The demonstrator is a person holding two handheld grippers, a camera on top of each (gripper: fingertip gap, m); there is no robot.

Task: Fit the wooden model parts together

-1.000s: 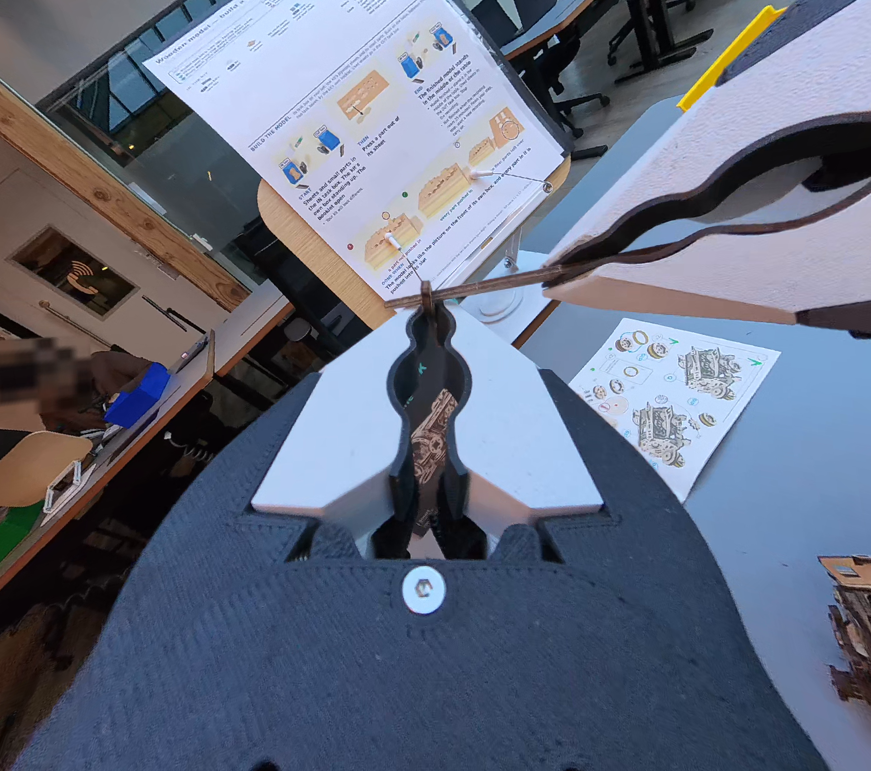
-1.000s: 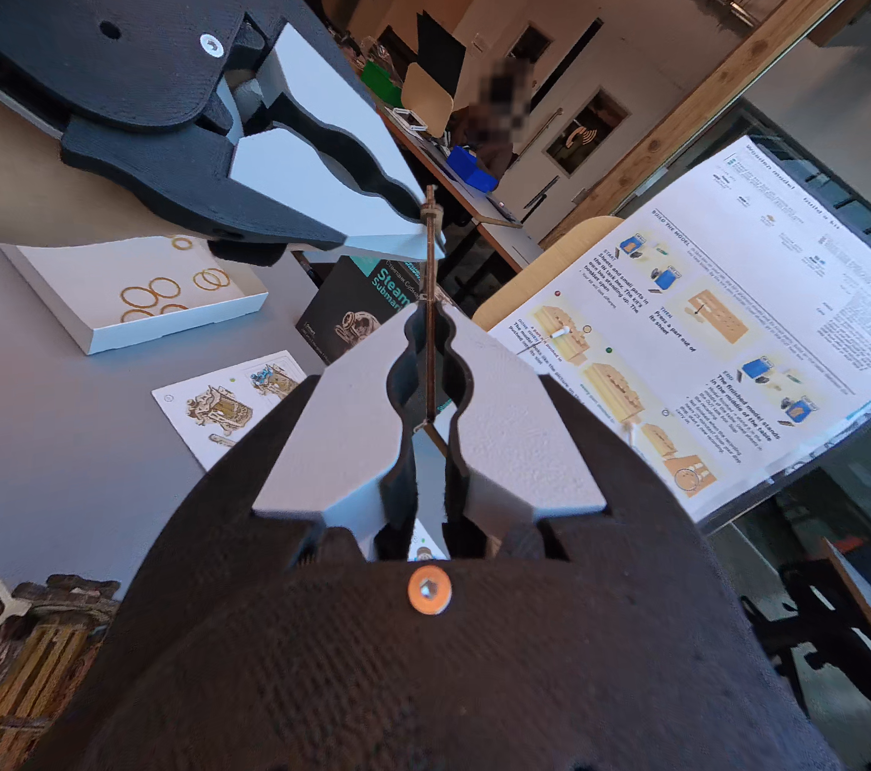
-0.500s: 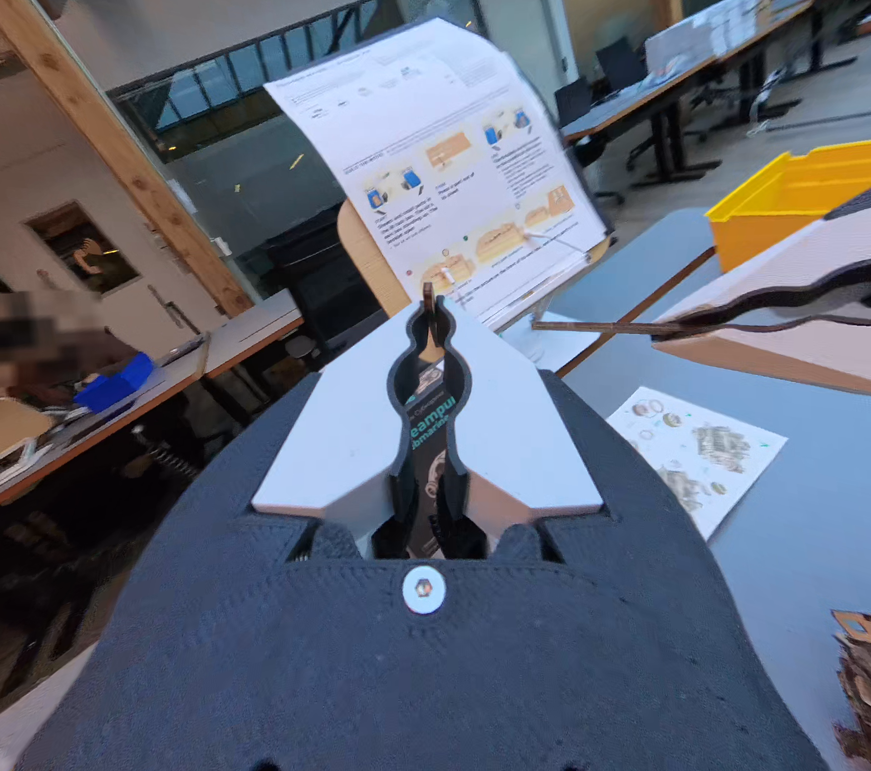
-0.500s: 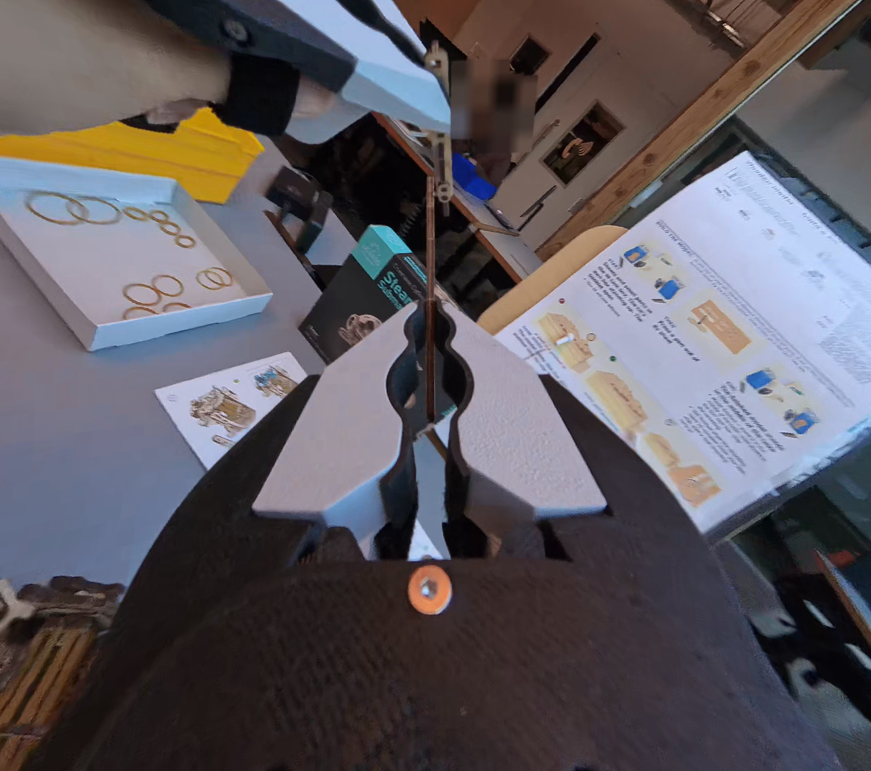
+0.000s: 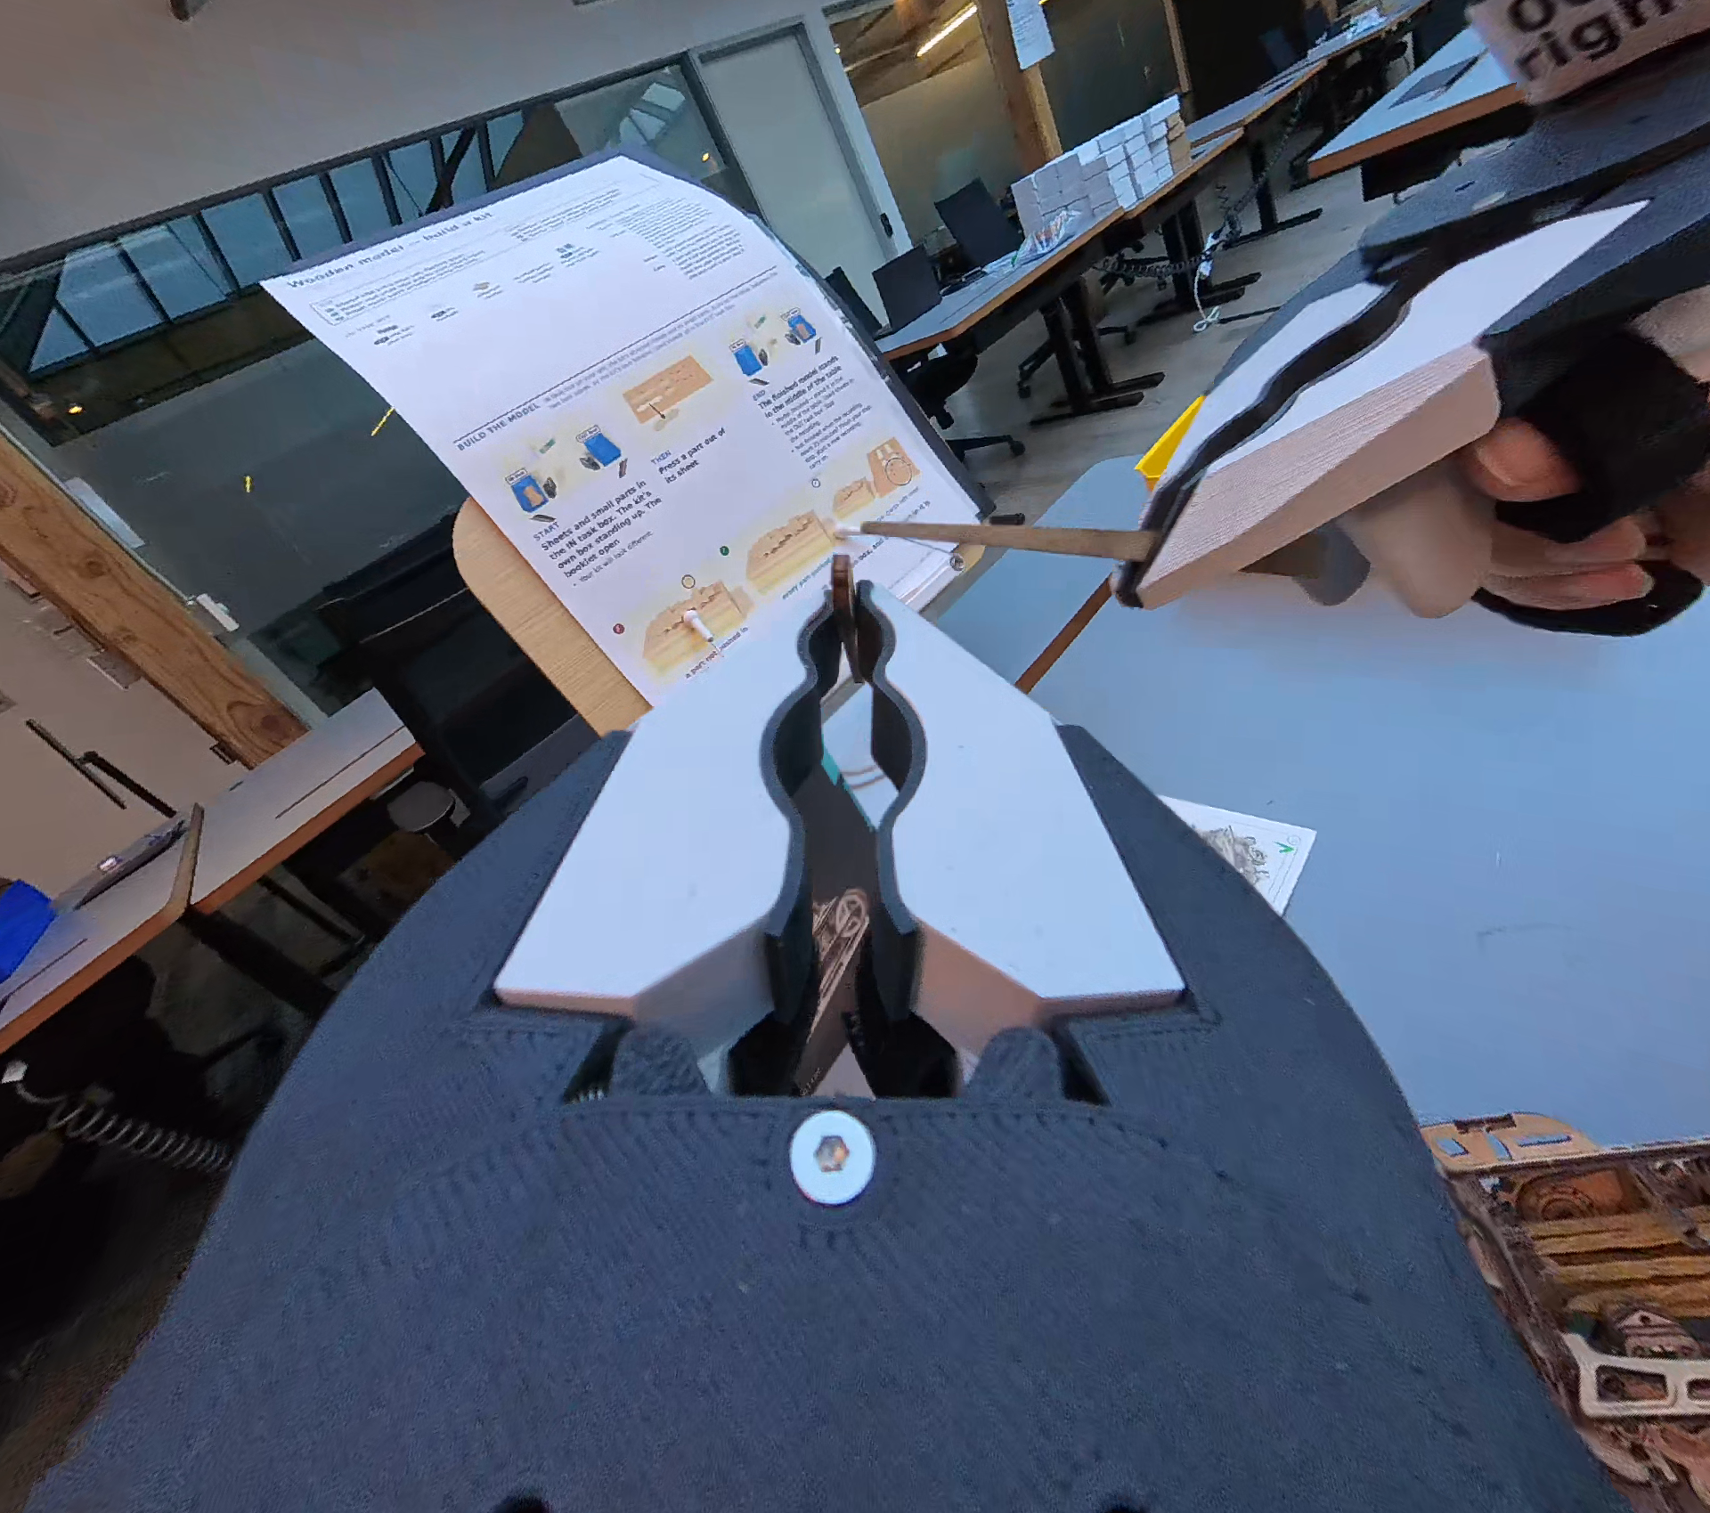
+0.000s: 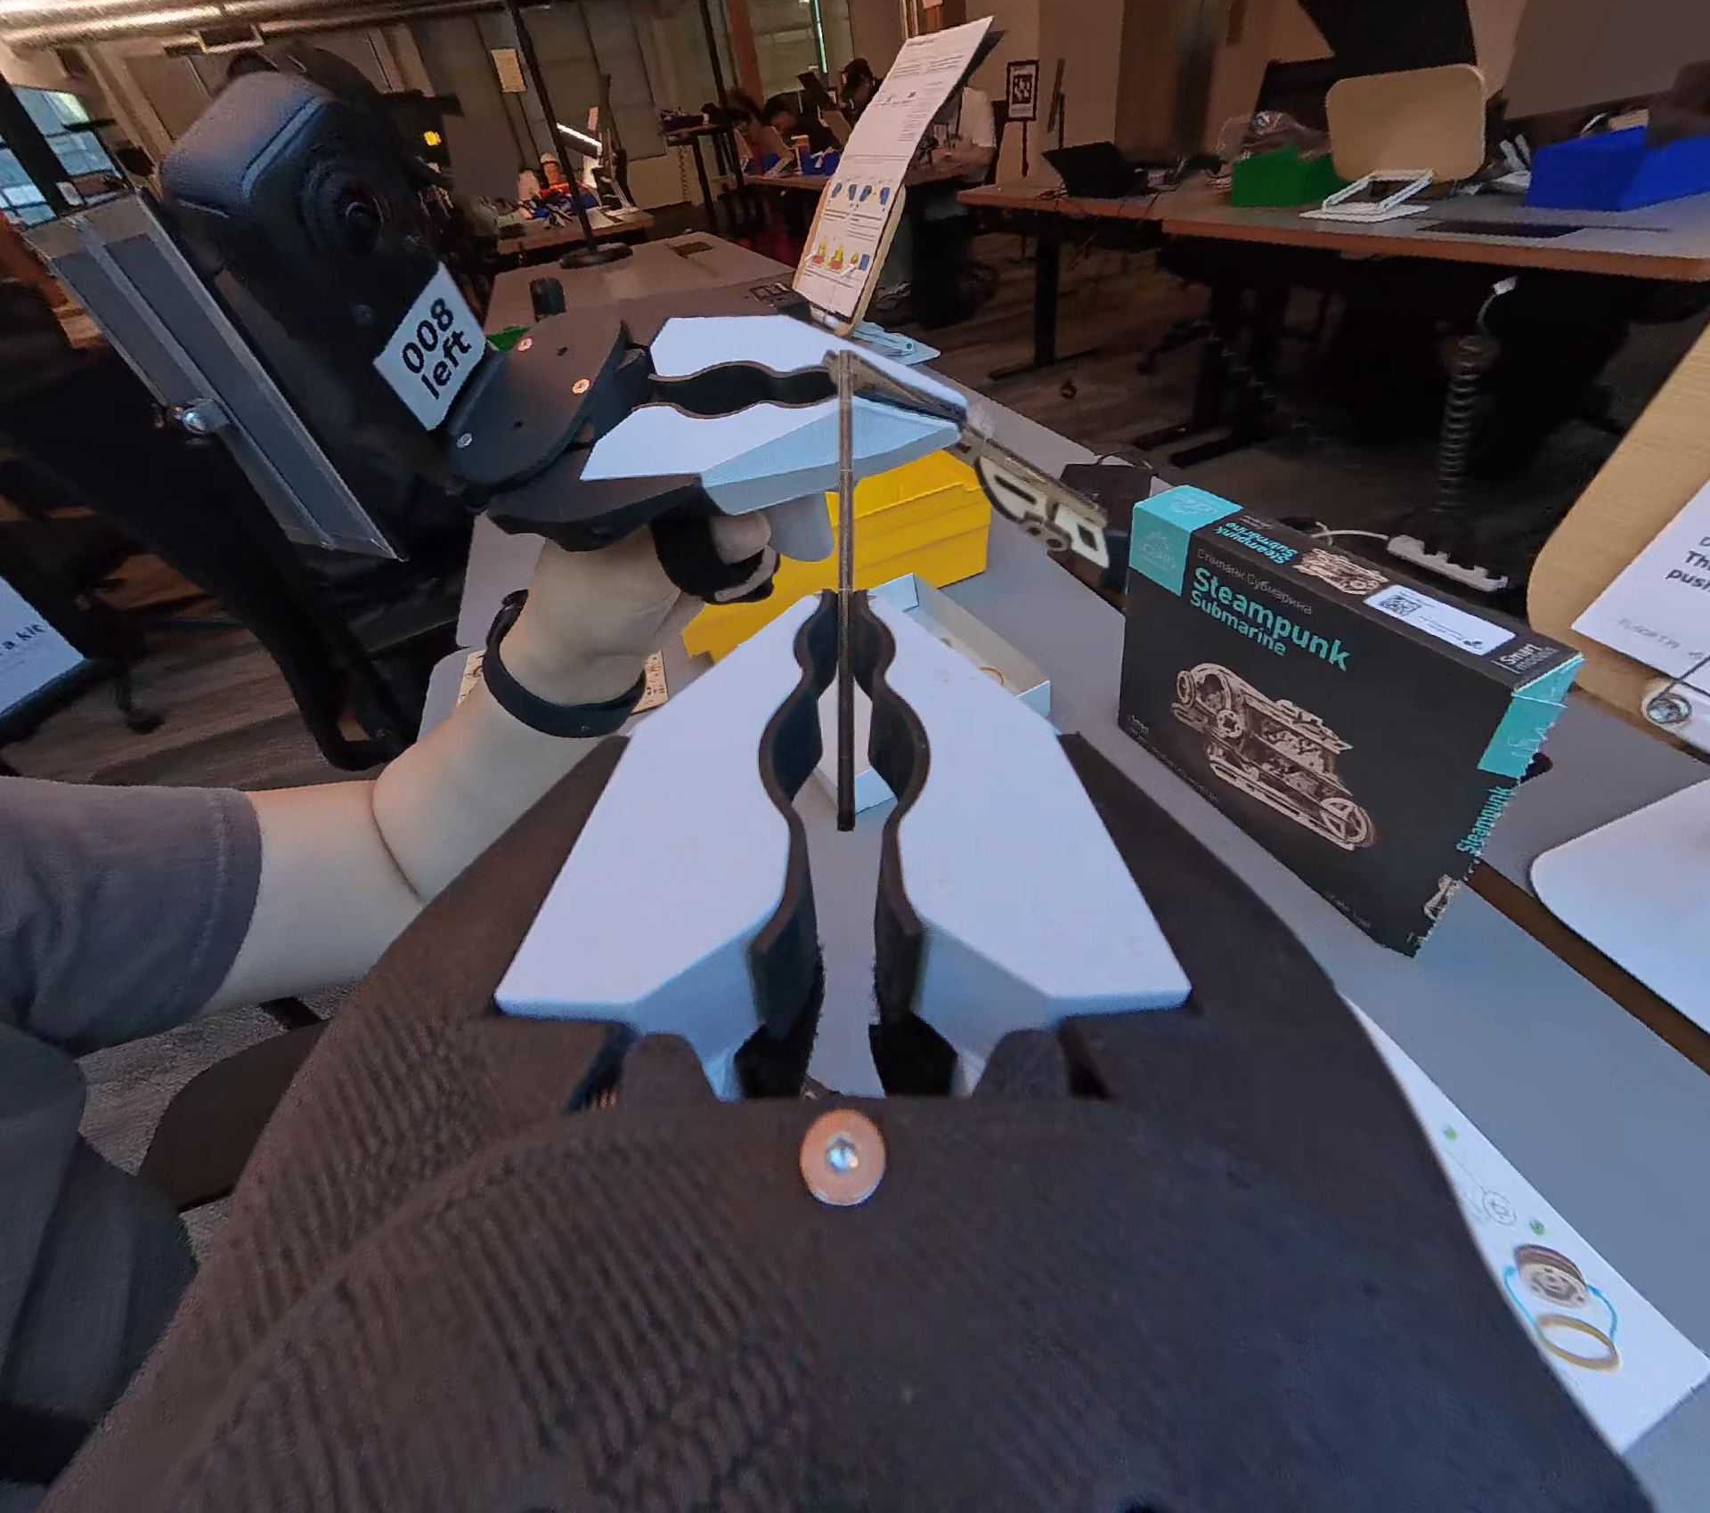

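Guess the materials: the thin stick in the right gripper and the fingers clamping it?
Thin stick: looks like bare, matte wood, given its brown, unpainted shaft. Fingers: probably 3D-printed plastic, matte pale grey with fine layer lines along the side; dark inner pads, material unclear.

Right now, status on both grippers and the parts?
Left gripper shut on flat wooden part. Right gripper shut on thin wooden rod. Parts apart, not mated. Nothing between them.

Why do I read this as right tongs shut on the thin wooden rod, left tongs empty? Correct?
Not quite. The left tongs are not empty: they pinch a small flat wooden part, as the right wrist view shows. The right tongs do grip the thin wooden rod.
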